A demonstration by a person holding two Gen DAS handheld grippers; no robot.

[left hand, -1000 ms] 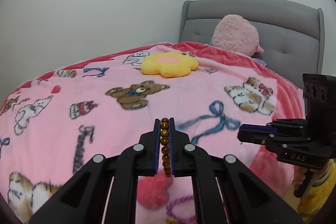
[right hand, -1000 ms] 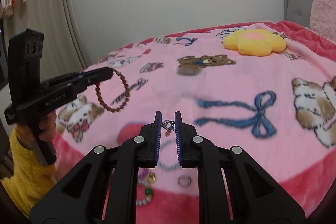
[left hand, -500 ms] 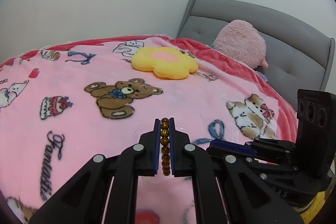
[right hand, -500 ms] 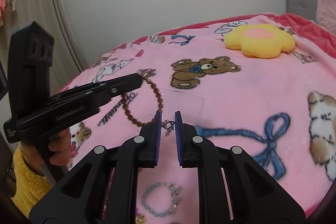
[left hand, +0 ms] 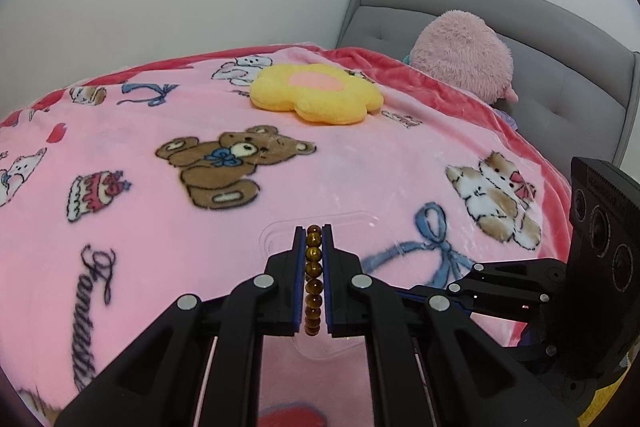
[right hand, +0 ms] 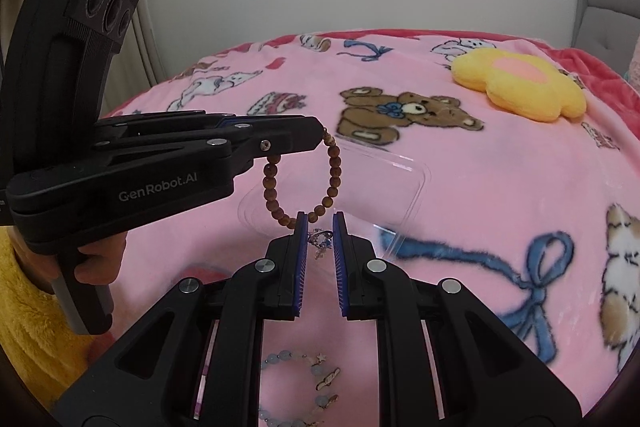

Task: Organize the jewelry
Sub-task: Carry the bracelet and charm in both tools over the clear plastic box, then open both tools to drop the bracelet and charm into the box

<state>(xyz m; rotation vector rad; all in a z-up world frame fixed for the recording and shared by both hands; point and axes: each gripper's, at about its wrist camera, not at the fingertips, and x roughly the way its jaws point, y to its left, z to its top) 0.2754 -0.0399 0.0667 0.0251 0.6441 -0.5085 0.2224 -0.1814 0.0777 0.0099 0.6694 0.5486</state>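
Bed blanket [left hand: 360, 163] shifted; clear tray [right hand: 400, 179] now beneath both claws.

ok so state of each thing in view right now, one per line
left tongs: shut on brown bracelet
brown bracelet: hanging in a loop from the left tongs, above the tray
right tongs: shut on small charm piece
charm piece: pinched between the right tongs, off the blanket
clear tray: lying open on the blanket, looks empty
pale blue bracelet: lying loose on the blanket
flower cushion: lying flat on the blanket
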